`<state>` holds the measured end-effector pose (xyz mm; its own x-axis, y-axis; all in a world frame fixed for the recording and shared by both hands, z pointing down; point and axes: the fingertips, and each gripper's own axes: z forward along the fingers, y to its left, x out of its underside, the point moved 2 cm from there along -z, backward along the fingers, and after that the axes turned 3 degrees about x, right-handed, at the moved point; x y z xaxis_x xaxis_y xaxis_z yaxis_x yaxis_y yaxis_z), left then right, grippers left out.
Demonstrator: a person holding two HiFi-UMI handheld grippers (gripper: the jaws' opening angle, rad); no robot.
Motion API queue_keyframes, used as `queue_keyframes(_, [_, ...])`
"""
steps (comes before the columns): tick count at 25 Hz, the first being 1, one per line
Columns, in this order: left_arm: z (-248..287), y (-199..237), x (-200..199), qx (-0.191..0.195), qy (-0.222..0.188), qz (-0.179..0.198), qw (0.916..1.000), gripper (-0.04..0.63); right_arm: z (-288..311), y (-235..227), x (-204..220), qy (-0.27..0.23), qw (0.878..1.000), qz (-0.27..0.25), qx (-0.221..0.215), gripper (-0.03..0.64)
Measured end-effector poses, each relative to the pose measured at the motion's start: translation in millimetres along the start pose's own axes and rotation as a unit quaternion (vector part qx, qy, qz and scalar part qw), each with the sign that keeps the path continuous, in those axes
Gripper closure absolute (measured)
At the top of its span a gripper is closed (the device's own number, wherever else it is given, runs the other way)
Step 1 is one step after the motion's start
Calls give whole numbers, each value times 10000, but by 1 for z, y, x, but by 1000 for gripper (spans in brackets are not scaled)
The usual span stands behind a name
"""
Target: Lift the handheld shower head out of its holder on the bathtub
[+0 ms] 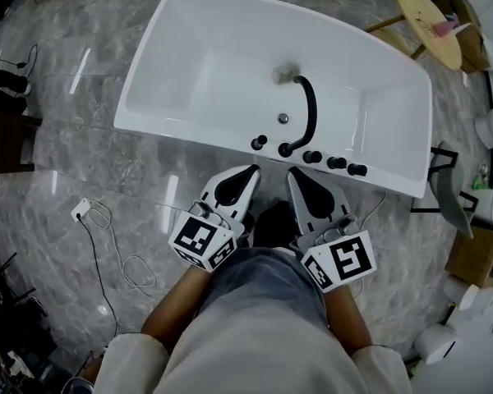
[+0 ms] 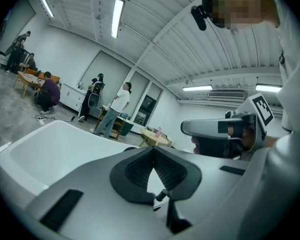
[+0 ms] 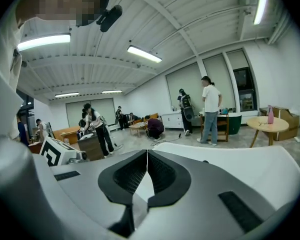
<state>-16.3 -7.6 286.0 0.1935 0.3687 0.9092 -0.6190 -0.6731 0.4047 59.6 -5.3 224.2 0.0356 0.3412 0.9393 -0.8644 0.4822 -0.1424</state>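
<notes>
In the head view a white bathtub (image 1: 189, 130) lies in front of me. A black curved handheld shower head (image 1: 308, 109) rises from its holder (image 1: 285, 149) on the near rim and arches over the basin. Black knobs (image 1: 337, 162) sit in a row beside it. My left gripper (image 1: 251, 171) is shut and empty, with its tip just short of the rim, left of the holder. My right gripper (image 1: 296, 173) is also shut and empty, close beside it below the holder. The left gripper view shows shut jaws (image 2: 154, 151) and the tub (image 2: 50, 149); the right gripper view shows shut jaws (image 3: 147, 151).
A round wooden table (image 1: 431, 19) stands beyond the tub at the right. A white plug with its cable (image 1: 86, 212) lies on the marble floor at the left. A grey chair (image 1: 448, 183) and a cardboard box (image 1: 476, 257) stand right of the tub. People stand in the background (image 3: 210, 109).
</notes>
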Motion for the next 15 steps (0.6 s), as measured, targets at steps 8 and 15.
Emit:
queue_keyframes(8, [11, 18, 29, -63, 175, 229, 9996, 589, 13, -15, 5, -130, 9992, 291, 220, 598])
queue_keyframes(15, [34, 27, 62, 31, 481, 616, 9969, 589, 22, -23, 30, 188, 9992, 343, 85, 598])
